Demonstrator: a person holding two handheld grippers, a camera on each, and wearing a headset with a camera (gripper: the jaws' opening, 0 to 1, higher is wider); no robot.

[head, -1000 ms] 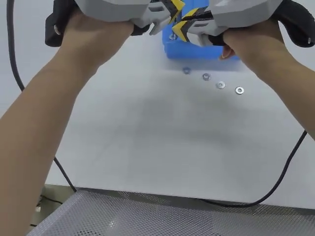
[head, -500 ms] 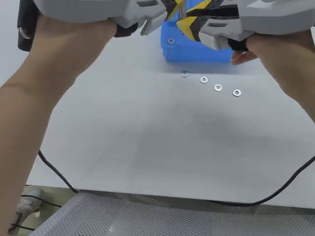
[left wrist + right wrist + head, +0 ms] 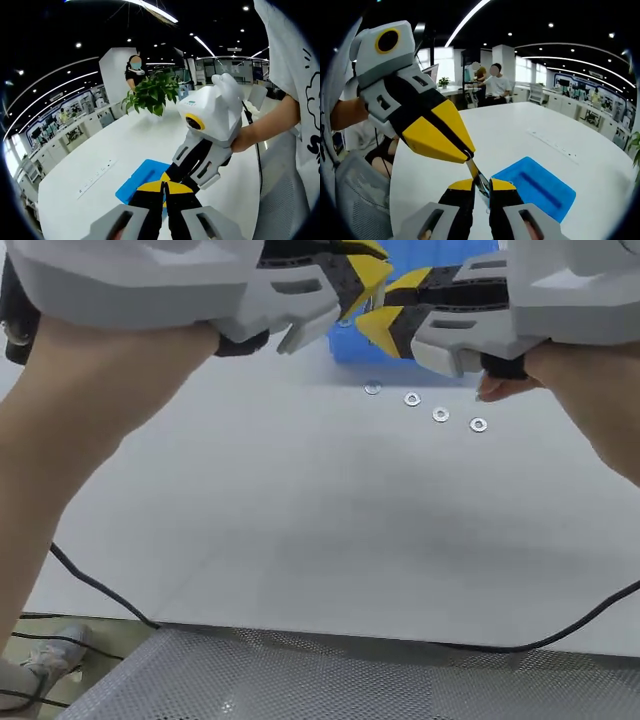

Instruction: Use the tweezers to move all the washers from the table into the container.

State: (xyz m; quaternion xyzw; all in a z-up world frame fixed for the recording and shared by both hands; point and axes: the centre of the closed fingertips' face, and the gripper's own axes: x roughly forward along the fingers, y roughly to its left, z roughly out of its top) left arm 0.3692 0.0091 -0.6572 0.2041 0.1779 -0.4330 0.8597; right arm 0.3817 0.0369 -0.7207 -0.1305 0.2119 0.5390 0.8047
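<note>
**A:** Where do things stand?

**B:** Both grippers hang above the tabletop (image 3: 300, 500) with their tips meeting. In the right gripper view, the tweezers (image 3: 479, 179) run from the tip of the left gripper (image 3: 465, 150) down between the jaws of the right gripper (image 3: 481, 187). The right gripper's jaws are nearly closed on the thin metal. The left gripper's jaws look pinched together on the upper end, though that contact is small and hard to read.

**A:** And the washers?

**B:** Four washers (image 3: 441, 414) lie in a slanting row on the tabletop, and the end one is just beside the blue container (image 3: 560, 192). None of them is between the tweezer points.

**A:** So what should the person get right here?

**B:** Probably how the tweezers sit in the grip. The points should stick out well past one gripper's jaws and be aimed squarely. The squeeze should be light enough that the arms aren't pressed shut, or they can't open over a washer. Flat washers are hard to pinch, so a low approach that catches the rim looks safest.
</note>
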